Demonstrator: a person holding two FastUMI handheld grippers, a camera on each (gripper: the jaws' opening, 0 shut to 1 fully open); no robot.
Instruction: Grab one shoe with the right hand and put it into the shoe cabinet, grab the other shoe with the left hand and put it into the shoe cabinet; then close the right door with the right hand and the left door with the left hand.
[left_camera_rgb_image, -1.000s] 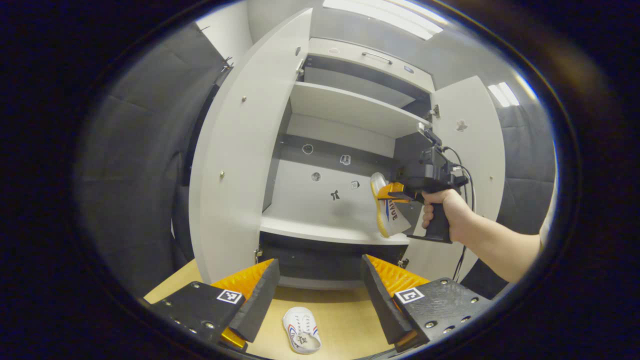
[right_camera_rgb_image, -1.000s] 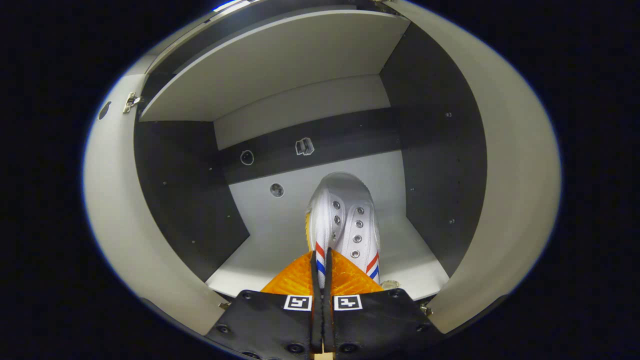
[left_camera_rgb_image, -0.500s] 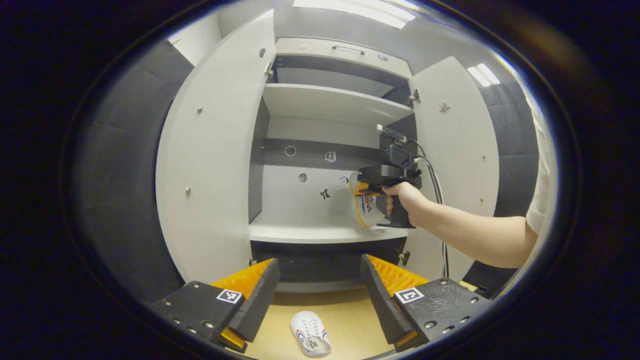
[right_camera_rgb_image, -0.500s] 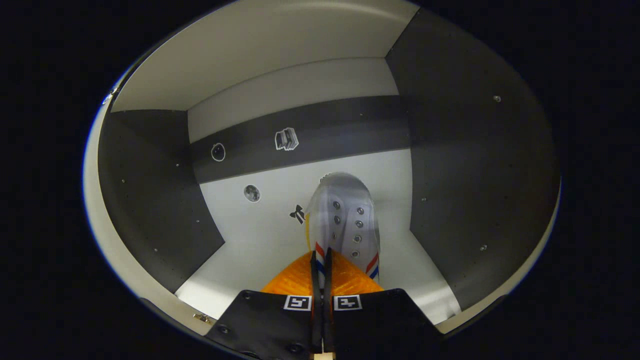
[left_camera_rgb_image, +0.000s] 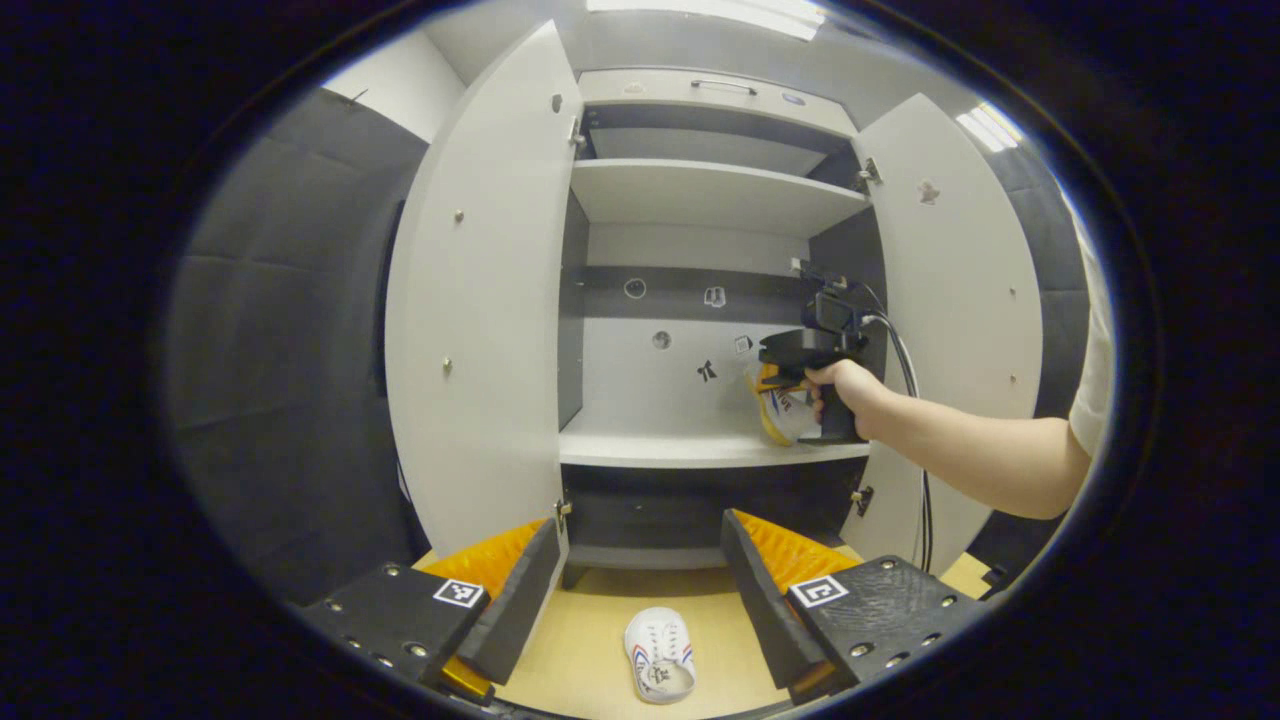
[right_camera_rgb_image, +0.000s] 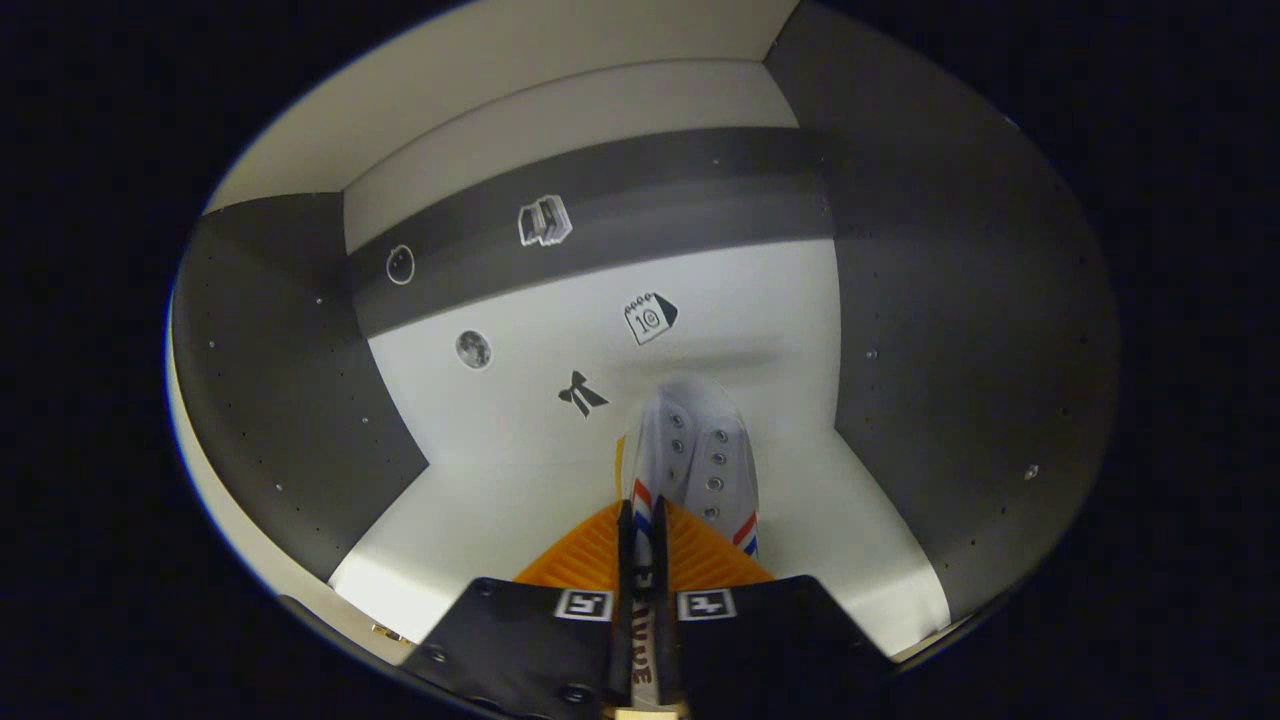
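The right tongs (right_camera_rgb_image: 641, 560) are clamped on the heel edge of a white shoe (right_camera_rgb_image: 697, 455), holding it inside the shoe cabinet (left_camera_rgb_image: 715, 195) over the lower shelf (left_camera_rgb_image: 690, 450), toe towards the back wall; in the left gripper view a hand (left_camera_rgb_image: 845, 395) holds them there; both doors stand open; the left tongs (left_camera_rgb_image: 640, 590) gape wide and empty above the other shoe (left_camera_rgb_image: 660, 655), which lies on the floor (left_camera_rgb_image: 580, 650) before the cabinet.

Right gripper (right_camera_rgb_image: 642, 560) has pushed the white canvas shoe with red-blue stripes (right_camera_rgb_image: 695, 465) deeper into the grey shoe cabinet (left_camera_rgb_image: 700, 195): door edges gone from right gripper view, calendar sticker (right_camera_rgb_image: 649, 318) now exposed above the toe. Fingers slightly parted versus before, shoe edge between them.
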